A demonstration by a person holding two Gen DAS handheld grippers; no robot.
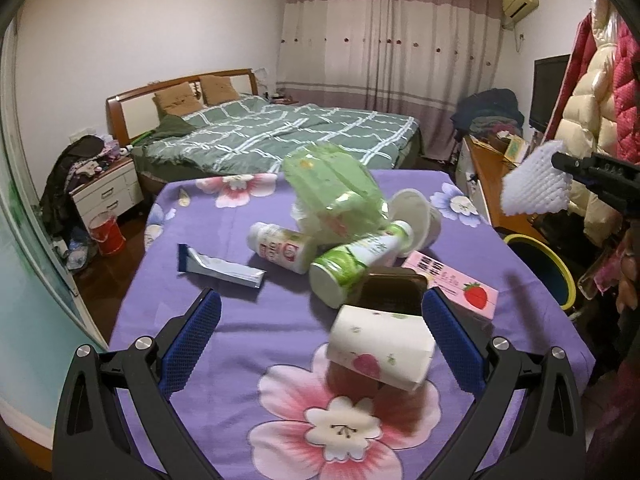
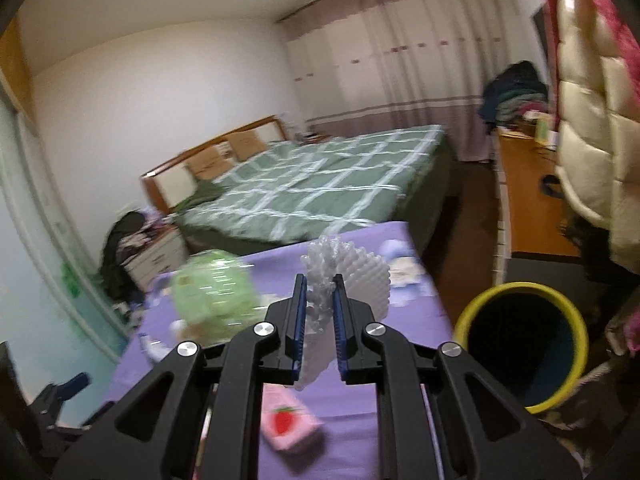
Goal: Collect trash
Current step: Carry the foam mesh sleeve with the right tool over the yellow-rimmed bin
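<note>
Jaws of right gripper [image 2: 320, 312] pinch one foam net [image 2: 360, 276].

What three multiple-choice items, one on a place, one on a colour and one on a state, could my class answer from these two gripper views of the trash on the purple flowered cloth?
1. Where does the pink strawberry carton lie?
A. on the purple flowered cloth
B. on the green checked bed
C. inside the bin

2. What colour is the rim of the round dark bin?
A. red
B. yellow
C. white

3. What state is the right hand-held gripper in?
A. open and empty
B. shut on a white paper cup
C. shut on the white foam net sleeve

Answers: 1 A, the carton rests flat on the cloth beside the bottles. 2 B, a yellow band rings the bin's mouth. 3 C, both blue pads pinch the sleeve in the right wrist view.
</note>
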